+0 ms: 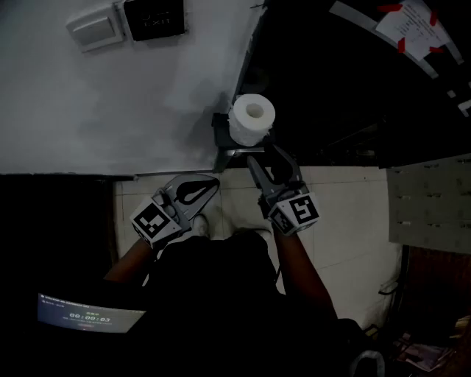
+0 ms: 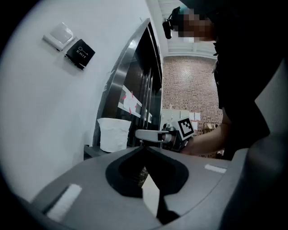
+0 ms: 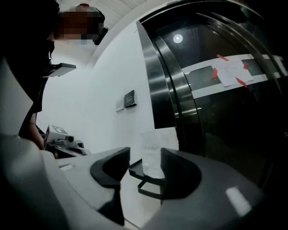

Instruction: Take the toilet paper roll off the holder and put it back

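A white toilet paper roll point(image 1: 252, 118) stands upright on a black wall holder point(image 1: 222, 140), at the corner where the white wall meets the dark glass. My right gripper point(image 1: 265, 156) hangs just short of the roll, open, with nothing between its fingers. In the right gripper view the roll point(image 3: 155, 139) and holder point(image 3: 145, 179) show through the gap of that gripper point(image 3: 145, 153). My left gripper point(image 1: 213, 180) is held lower and to the left, shut and empty. In the left gripper view its tips point(image 2: 144, 147) meet, with the roll point(image 2: 113, 134) ahead on the left.
A white switch plate point(image 1: 92, 28) and a black exit sign point(image 1: 153, 18) are on the wall above. A steel-framed dark glass door point(image 3: 216, 112) carries a taped paper point(image 1: 412, 26). A perforated panel point(image 1: 430, 199) stands at the right over a tiled floor point(image 1: 346, 243).
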Available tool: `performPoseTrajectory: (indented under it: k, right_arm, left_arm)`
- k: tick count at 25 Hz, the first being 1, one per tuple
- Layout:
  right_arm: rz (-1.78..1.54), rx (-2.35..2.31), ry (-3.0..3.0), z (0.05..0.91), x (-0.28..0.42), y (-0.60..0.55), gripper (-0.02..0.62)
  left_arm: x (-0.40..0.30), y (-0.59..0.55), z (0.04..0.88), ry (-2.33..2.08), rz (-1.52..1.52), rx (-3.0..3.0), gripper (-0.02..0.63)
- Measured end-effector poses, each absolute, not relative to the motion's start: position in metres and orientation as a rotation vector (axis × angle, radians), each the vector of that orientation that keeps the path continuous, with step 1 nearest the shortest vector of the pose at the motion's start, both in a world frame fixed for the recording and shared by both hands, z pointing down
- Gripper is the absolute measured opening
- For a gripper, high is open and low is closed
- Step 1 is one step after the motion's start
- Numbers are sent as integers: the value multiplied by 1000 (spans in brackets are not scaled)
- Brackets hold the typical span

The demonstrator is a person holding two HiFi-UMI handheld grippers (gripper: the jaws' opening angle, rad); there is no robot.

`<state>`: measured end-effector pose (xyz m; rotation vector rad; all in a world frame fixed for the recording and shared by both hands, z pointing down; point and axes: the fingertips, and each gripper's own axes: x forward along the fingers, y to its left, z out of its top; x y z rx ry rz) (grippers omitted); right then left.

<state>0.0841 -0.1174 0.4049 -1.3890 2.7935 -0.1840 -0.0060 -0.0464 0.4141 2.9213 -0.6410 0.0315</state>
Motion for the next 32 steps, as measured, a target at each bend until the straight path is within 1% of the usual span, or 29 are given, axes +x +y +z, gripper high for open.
performPoseTrajectory:
  k: [1, 3, 6, 8, 11, 25, 32]
  right_arm:
    - [-181, -1415, 2791, 404, 85, -123, 238]
    - [-174, -1457, 2784, 403, 86, -135, 325]
    - [-153, -1495, 2776, 398, 83, -152, 425]
    - [-148, -1512, 2781, 395, 78, -162, 462]
    - [-152, -1528, 2808, 395, 70, -175, 472]
    - [-119, -1639, 2841, 400, 56, -212, 472]
    - [-121, -1625, 2832, 398, 57, -211, 457]
  left_arm:
    - [-6, -47, 414, -641, 30, 2918, 3]
    - [-6, -48, 414, -640, 31, 2914, 3]
    - [-8, -49, 415, -643, 38, 2910, 3]
    - [-9, -51, 414, -647, 31, 2908, 3]
    - [-10, -53, 415, -655, 24, 2906, 3]
    - [-20, -55, 419, -702, 40, 2882, 3]
    - [-21, -55, 421, -712, 42, 2878, 3]
